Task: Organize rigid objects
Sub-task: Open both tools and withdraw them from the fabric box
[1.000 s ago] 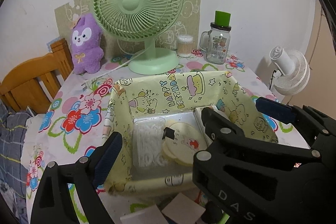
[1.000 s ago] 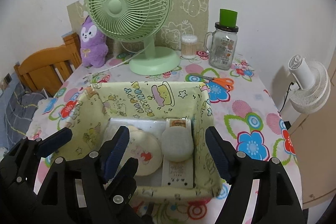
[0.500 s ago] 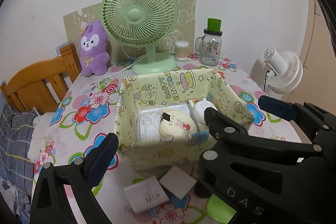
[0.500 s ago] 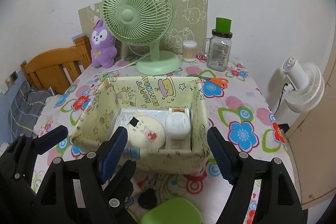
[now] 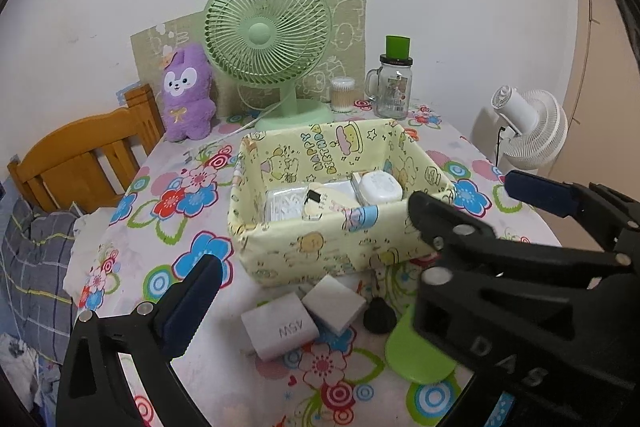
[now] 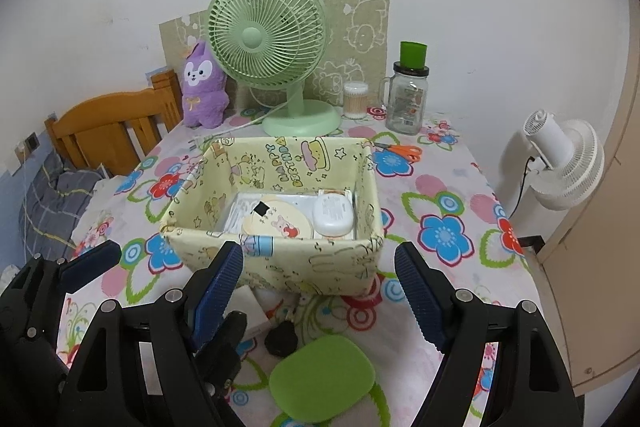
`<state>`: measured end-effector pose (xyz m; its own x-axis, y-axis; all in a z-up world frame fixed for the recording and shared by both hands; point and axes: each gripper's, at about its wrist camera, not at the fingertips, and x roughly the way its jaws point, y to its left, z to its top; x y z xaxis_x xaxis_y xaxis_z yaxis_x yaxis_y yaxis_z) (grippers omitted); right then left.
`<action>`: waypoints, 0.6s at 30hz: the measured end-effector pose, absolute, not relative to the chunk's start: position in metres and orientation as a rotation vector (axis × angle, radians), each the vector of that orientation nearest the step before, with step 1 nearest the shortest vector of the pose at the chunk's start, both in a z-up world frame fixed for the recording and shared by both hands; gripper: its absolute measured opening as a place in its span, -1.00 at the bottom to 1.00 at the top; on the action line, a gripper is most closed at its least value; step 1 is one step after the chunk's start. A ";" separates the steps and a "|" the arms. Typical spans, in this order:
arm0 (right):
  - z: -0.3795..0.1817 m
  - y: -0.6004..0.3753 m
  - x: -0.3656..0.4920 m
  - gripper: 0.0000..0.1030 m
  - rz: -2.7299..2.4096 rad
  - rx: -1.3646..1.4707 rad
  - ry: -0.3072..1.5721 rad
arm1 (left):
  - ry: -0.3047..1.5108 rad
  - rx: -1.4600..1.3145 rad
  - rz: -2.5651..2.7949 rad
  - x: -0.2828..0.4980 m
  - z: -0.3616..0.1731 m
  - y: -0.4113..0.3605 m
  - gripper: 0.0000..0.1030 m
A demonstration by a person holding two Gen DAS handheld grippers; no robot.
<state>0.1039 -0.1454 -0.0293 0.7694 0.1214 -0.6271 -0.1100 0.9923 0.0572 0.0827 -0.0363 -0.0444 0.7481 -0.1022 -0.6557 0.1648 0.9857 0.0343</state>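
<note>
Charger [image 5: 279,326] before basket [image 5: 320,247]

Green fan [image 6: 267,39] beside purple plush [image 6: 203,87]; glass jar [image 6: 407,95]; possibly cotton swabs [image 6: 355,99]; scissors [image 6: 403,151].

The fabric basket [image 6: 276,267] blocks straight ahead; bare tablecloth [image 6: 448,291] lies open to its right.

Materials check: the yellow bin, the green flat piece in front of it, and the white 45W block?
Yellow bin: printed fabric, matte; the walls sag and the rim is wavy.
Green flat piece: probably moulded plastic or silicone, with a smooth matte face and rounded corners; I cannot tell which.
White 45W block: hard plastic, likely a charger shell, satin white with crisp edges and printed lettering.
</note>
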 end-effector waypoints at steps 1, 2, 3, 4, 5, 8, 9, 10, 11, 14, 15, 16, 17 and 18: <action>-0.029 -0.146 0.102 0.57 0.125 0.017 0.681 | 0.712 0.091 -0.143 0.081 -0.045 -0.036 1.00; -0.029 -0.146 0.099 0.57 0.124 0.016 0.681 | 0.713 0.089 -0.140 0.078 -0.045 -0.035 1.00; -0.029 -0.147 0.097 0.57 0.122 0.015 0.680 | 0.714 0.088 -0.137 0.076 -0.046 -0.034 1.00; -0.030 -0.148 0.093 0.57 0.121 0.013 0.680 | 0.715 0.087 -0.134 0.074 -0.046 -0.033 1.00; -0.031 -0.148 0.091 0.57 0.120 0.011 0.680 | 0.716 0.085 -0.131 0.072 -0.047 -0.033 1.00; -0.033 -0.149 0.084 0.57 0.124 0.012 0.685 | 0.717 0.081 -0.127 0.065 -0.048 -0.031 1.00; -0.034 -0.150 0.082 0.57 0.128 0.015 0.687 | 0.718 0.081 -0.126 0.064 -0.049 -0.031 1.00; -0.035 -0.150 0.079 0.57 0.131 0.017 0.689 | 0.719 0.080 -0.124 0.063 -0.049 -0.031 1.00; -0.036 -0.151 0.078 0.57 0.132 0.018 0.691 | 0.721 0.080 -0.122 0.061 -0.050 -0.031 1.00; -0.039 -0.150 0.073 0.57 0.133 0.016 0.696 | 0.729 0.078 -0.118 0.058 -0.053 -0.030 1.00; -0.040 -0.150 0.071 0.57 0.134 0.016 0.697 | 0.732 0.077 -0.116 0.057 -0.055 -0.030 1.00; -0.042 -0.149 0.070 0.57 0.136 0.014 0.699 | 0.733 0.076 -0.115 0.056 -0.056 -0.030 1.00; -0.043 -0.149 0.068 0.57 0.135 0.013 0.700 | 0.737 0.074 -0.113 0.055 -0.058 -0.030 1.00; -0.044 -0.149 0.067 0.57 0.135 0.011 0.702 | 0.739 0.073 -0.112 0.054 -0.059 -0.029 1.00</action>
